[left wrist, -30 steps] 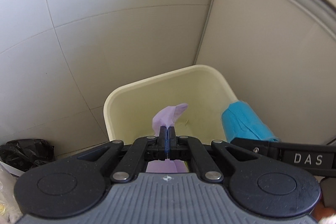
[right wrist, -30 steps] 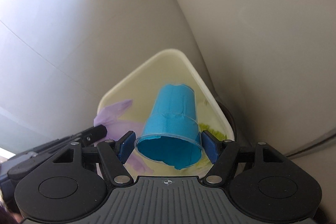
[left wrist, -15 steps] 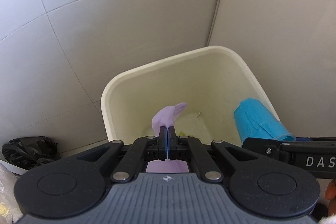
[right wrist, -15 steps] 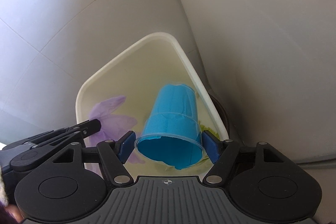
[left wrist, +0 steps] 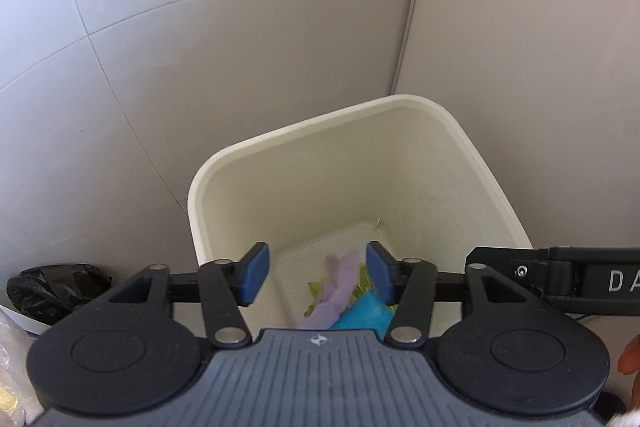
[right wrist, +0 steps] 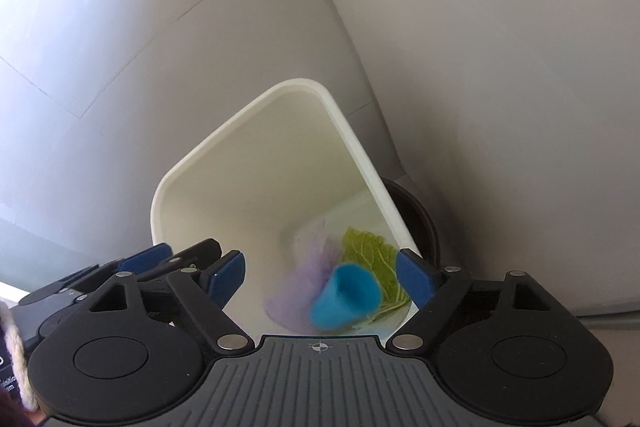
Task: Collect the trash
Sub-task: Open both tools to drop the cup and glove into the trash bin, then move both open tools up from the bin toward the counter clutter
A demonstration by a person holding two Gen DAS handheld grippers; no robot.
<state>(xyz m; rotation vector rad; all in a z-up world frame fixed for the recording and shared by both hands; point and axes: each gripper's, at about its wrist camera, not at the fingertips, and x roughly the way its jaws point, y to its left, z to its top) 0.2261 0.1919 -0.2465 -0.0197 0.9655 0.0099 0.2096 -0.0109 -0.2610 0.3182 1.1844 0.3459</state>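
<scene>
left tongs (left wrist: 312, 273): we see them apart, just opened, nothing between | right tongs (right wrist: 320, 277): apart, just widened, empty | purple scrap (left wrist: 340, 283) and blue cup (right wrist: 344, 297): blurred inside cream bin (left wrist: 280, 143), on green leaf (right wrist: 370, 253) | black bag (left wrist: 56, 285): far left, on floor

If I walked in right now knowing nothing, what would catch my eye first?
Probably the bright blue cup, blurred, down inside the cream bin, beside a purple scrap and a green leaf. Above the bin hang the left gripper and right gripper, both just opened with nothing between the jaws.
</scene>
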